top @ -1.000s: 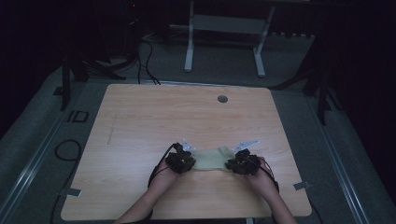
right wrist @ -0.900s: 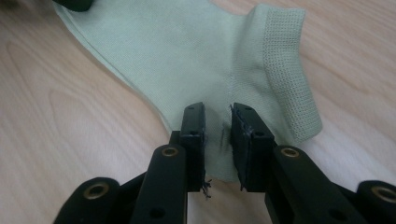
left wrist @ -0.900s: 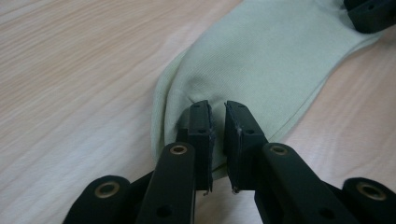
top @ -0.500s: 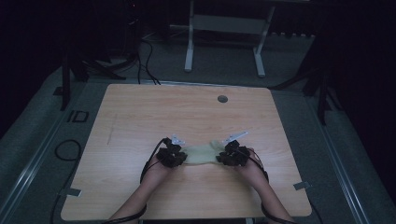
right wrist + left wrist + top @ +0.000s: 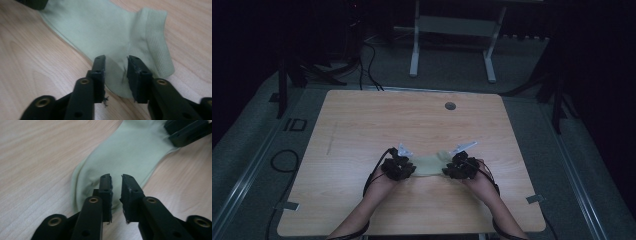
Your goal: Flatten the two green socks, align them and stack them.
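1. The left gripper [image 5: 116, 192] stands with its jaws a narrow gap apart; they have just been opening. The toe end of the pale green sock [image 5: 130, 152] lies flat beneath them, and no cloth is pinched between the pads.
2. The right gripper [image 5: 115, 75] shows a somewhat wider gap, and its jaws too have just been opening. The heel part of the sock [image 5: 100, 27] lies under and between the tips, lying loose on the table rather than clamped.
3. Just beyond the right gripper's jaws sits the ribbed cuff [image 5: 156, 42], bent up and to the side from the heel.
4. In the left gripper view, the other gripper rests at the far end of the sock, at the upper right corner.
5. In the high view the sock [image 5: 428, 164] lies stretched flat between the left gripper [image 5: 404, 168] and the right gripper [image 5: 452, 167], each at one end of it.
6. The sock lies on the wooden table [image 5: 362, 125], in the near half, roughly centred from side to side.
7. A small round grommet [image 5: 450, 106] sits in the tabletop near the far edge, well apart from the sock.
8. The person's forearms come in from the near edge, one hand on each gripper.
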